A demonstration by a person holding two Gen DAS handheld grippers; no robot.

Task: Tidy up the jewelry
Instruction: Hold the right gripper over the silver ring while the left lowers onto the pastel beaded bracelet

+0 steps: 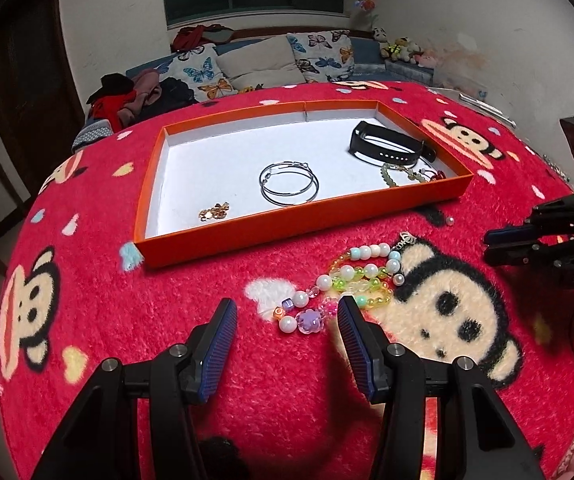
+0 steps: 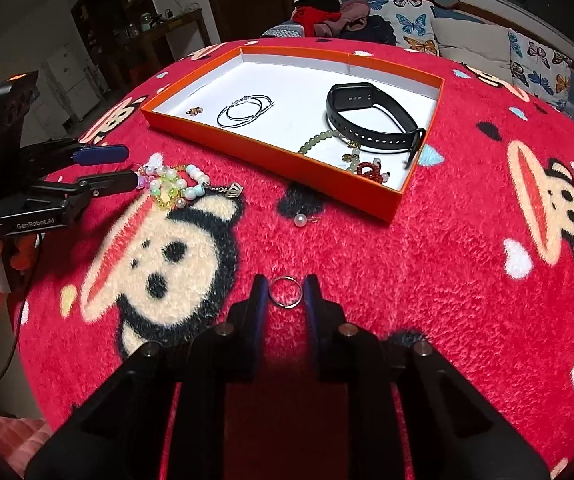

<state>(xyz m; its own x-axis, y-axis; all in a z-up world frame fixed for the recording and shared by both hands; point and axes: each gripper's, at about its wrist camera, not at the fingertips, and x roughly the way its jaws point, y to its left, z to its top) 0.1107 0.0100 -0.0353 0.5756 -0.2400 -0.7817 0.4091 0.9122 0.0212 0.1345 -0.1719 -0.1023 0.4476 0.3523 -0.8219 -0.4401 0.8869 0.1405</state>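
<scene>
Two pieces of jewelry sit right at our grippers. Between the fingers of our right gripper (image 2: pixel 285 290) lies a thin silver ring (image 2: pixel 285 292), flat on the blanket; the jaws stand narrowly apart on either side of it, and we cannot tell whether the pads touch the metal. Our left gripper (image 1: pixel 285 312) is spread wide and holds nothing, with a beaded bracelet (image 1: pixel 351 280) lying just ahead of its right finger, its purple flower bead reaching into the gap between the fingers.

We see the ring as a plain, smooth wire circle. The bracelet is a loose tangle of glossy white pearls, pale blue beads and clear yellow-green ones, ending in a small metal crown charm (image 2: pixel 231 192).

Ahead of our right gripper a single pearl earring (image 2: pixel 302 220) rests on the pile. Beyond it stands a shallow orange tray (image 2: pixel 271 152) with a white floor, rectangular and stiff like card. Inside it lie a black rubbery watch band (image 2: pixel 371 120), a green bead bracelet (image 2: pixel 319 140), a red beaded piece (image 2: pixel 369 170), a pair of thin hoop earrings (image 2: pixel 243 114) and a small gold ornament (image 2: pixel 195 111).

Everything rests on a fluffy red blanket (image 2: pixel 427 280) printed with cartoon monkey faces. Farther off we see butterfly cushions (image 1: pixel 319 56).
</scene>
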